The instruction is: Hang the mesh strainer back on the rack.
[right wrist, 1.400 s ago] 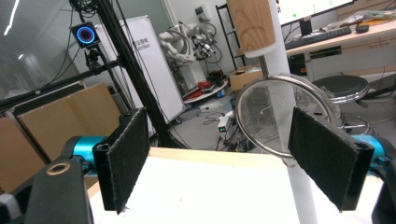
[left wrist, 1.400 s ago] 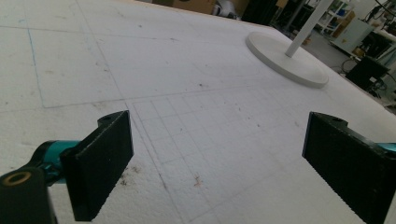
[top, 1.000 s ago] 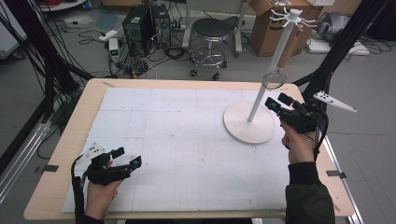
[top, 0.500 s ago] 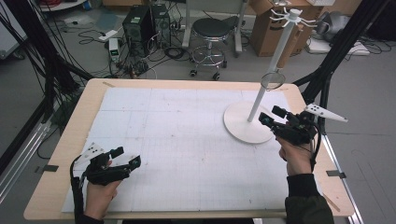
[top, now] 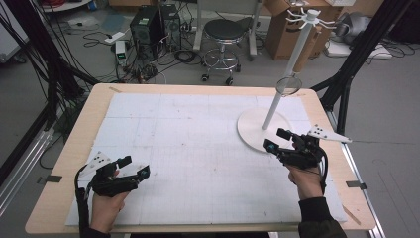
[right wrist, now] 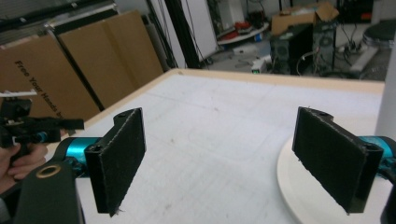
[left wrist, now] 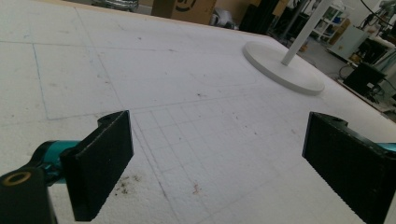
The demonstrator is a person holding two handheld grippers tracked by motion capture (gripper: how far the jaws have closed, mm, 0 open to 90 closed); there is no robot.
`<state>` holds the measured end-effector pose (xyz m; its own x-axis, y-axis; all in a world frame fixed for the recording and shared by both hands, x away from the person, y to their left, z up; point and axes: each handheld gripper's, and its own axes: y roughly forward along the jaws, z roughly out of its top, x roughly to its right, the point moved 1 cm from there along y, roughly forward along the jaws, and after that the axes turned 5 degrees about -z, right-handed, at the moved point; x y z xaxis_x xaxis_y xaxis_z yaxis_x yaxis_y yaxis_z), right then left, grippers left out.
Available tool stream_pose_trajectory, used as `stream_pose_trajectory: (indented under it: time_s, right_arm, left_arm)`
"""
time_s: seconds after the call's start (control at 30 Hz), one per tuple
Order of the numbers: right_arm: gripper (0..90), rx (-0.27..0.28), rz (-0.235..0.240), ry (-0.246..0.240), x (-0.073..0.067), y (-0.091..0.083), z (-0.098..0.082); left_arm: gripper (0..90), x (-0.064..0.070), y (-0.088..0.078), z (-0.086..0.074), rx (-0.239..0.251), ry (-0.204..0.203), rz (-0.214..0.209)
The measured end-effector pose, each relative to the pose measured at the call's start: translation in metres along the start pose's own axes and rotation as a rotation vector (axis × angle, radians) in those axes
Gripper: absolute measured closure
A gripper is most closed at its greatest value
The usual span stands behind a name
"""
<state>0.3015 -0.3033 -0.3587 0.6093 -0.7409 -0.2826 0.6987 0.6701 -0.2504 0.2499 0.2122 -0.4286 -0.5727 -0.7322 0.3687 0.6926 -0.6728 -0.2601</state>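
- Since the earlier frames, the right gripper (top: 277, 140) has drawn back toward the person, off the white stand (top: 264, 130) to the near rim of its round base; the left gripper (top: 133, 167) has stayed put.
- Both grippers have jaws spread wide, holding nothing.
- Between them the white mat (top: 198, 148) lies open; the stand sits near the counter (top: 74, 148)'s far right edge.
- From the high view, a ring (top: 288, 85) hangs on the pole; the right gripper view catches the left gripper (right wrist: 28, 125) by the counter's edge.
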Motion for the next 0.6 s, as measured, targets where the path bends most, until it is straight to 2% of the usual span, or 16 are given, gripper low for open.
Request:
stream_pose_trajectory:
  time_s: [0.17,0.27,0.47,0.6]
  right_arm:
    - [16.7,0.015,0.011,0.012,0.001,-0.005,-0.013]
    - [16.8,0.014,0.007,-0.002,0.000,-0.005,-0.016]
    - [16.7,0.001,-0.002,-0.002,-0.001,-0.003,-0.022]
    - [16.2,-0.024,-0.004,0.015,0.000,0.002,-0.031]
  left_arm:
    - [9.3,0.002,0.001,0.001,0.006,-0.004,-0.008]
    - [9.3,0.002,0.002,0.001,0.006,0.000,-0.006]
    - [9.3,0.003,0.005,0.002,-0.001,0.012,-0.012]
    - [9.3,0.003,0.006,0.002,0.004,0.021,-0.015]
